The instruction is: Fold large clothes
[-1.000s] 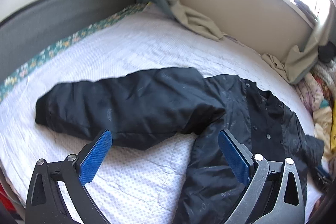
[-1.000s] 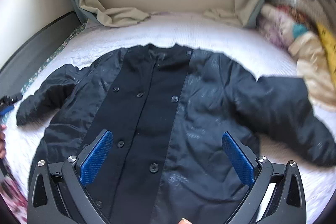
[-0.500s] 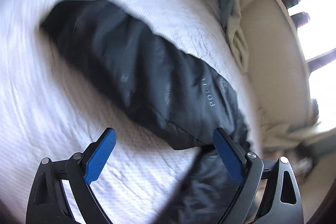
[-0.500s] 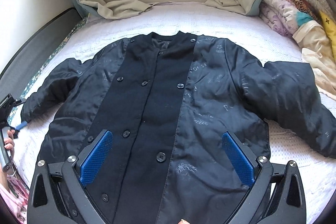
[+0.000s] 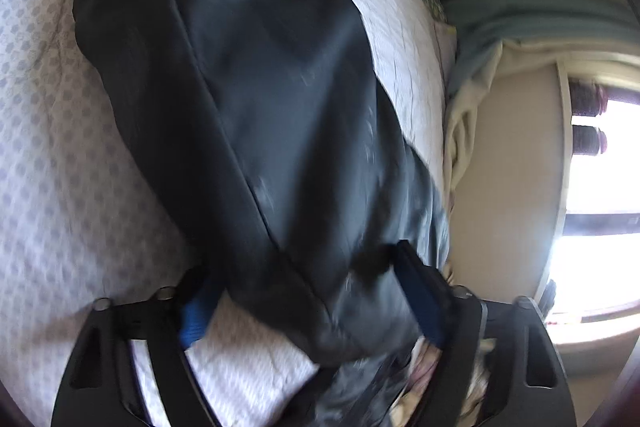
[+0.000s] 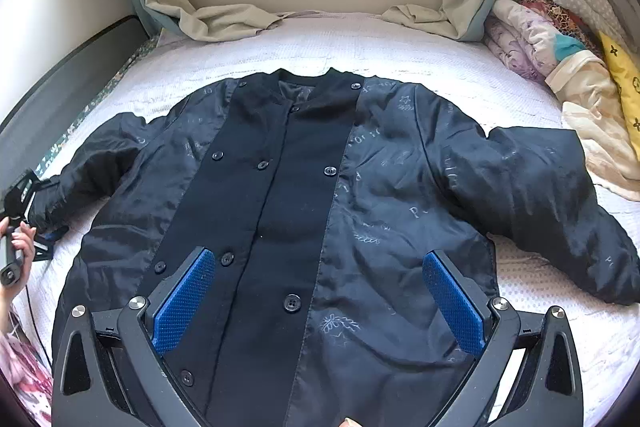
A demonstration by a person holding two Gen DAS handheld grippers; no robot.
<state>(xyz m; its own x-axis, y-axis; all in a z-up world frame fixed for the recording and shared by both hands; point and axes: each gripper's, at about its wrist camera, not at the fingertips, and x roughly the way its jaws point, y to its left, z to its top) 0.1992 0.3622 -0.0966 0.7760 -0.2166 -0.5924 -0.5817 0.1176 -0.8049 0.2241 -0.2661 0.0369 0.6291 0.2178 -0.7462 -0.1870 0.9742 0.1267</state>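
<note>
A black jacket (image 6: 304,211) lies face up and spread flat on the bed (image 6: 360,47), collar toward the far wall, buttons down the front panel, both sleeves stretched out to the sides.

The right hand-held gripper (image 6: 316,303) hovers over the lower front of the jacket with its blue pads wide apart and nothing between them; it is released.

The left hand-held gripper (image 5: 312,303) is at the left sleeve (image 5: 248,99). In the left wrist view, the dark sleeve fabric fills the space between the two blue pads (image 5: 424,307), and part of one pad is covered by it. The picture is blurred, and the pads stand well apart, so I cannot tell whether the sleeve is grasped. In the right wrist view, this gripper shows at the sleeve cuff (image 6: 44,203), held in the person's hand (image 6: 20,239).

Curtains (image 6: 208,15) drape onto the head of the bed, and a pile of bedding (image 6: 560,39) sits at the right edge.
</note>
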